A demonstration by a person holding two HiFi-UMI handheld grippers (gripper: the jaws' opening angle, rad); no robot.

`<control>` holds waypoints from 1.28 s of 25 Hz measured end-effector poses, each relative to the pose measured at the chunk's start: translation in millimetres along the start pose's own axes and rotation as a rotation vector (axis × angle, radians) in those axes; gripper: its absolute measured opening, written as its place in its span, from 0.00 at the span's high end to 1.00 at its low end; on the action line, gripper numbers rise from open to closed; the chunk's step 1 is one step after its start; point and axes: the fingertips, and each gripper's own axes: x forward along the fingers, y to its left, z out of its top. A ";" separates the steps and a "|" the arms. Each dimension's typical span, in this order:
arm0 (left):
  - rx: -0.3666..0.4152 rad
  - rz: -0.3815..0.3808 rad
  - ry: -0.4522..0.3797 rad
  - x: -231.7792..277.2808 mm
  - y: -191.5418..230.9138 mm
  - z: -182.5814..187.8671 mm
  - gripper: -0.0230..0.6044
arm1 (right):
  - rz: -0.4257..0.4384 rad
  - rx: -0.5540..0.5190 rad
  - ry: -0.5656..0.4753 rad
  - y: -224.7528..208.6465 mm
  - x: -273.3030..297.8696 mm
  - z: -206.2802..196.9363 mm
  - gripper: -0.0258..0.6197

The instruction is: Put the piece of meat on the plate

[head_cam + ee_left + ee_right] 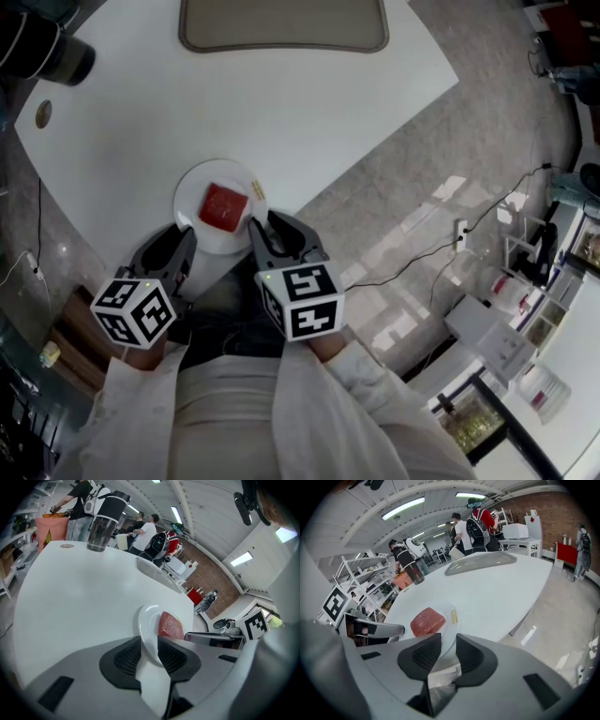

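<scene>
Resting flat on the white plate [192, 202], the piece of meat [223, 206] sat near the front edge of the table [281, 103]. You held your left gripper [176, 242] at the plate's near-left rim, jaws spread and pinching nothing. Your right gripper [272, 225] stood at the near-right rim, jaws likewise apart and empty, angled down toward the plate.

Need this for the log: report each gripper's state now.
Left gripper: open, nothing gripped; the plate rim shows in the gap between its jaws.
Right gripper: open, holding nothing.
</scene>
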 end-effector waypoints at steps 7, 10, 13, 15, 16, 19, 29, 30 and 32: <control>0.023 -0.008 -0.001 -2.5 -1.9 -0.4 0.79 | -0.012 0.015 0.004 1.1 -2.0 -2.5 0.80; 0.029 -0.019 -0.023 -4.1 -3.1 6.5 0.79 | -0.023 0.023 -0.008 0.4 -4.2 0.5 0.80; 0.037 -0.034 -0.028 -5.8 -4.2 12.0 0.79 | -0.028 0.042 -0.028 1.9 -7.3 7.0 0.80; 0.050 -0.051 -0.035 -8.1 -6.7 16.0 0.79 | -0.038 0.055 -0.044 3.3 -11.3 10.4 0.80; 0.058 -0.059 -0.039 -9.9 -8.2 17.1 0.79 | -0.044 0.063 -0.050 4.2 -13.6 10.7 0.80; 0.076 -0.074 -0.052 -14.3 -12.5 18.6 0.79 | -0.061 0.080 -0.069 5.8 -20.1 10.5 0.80; 0.123 -0.115 -0.079 -3.4 -26.1 33.8 0.79 | -0.095 0.073 -0.131 -7.5 -28.8 30.5 0.80; 0.118 -0.112 -0.082 -2.7 -25.5 35.0 0.79 | -0.092 0.073 -0.135 -7.7 -28.1 32.6 0.80; 0.106 -0.100 -0.089 -1.8 -26.3 38.0 0.79 | -0.081 0.067 -0.136 -9.5 -26.6 37.6 0.80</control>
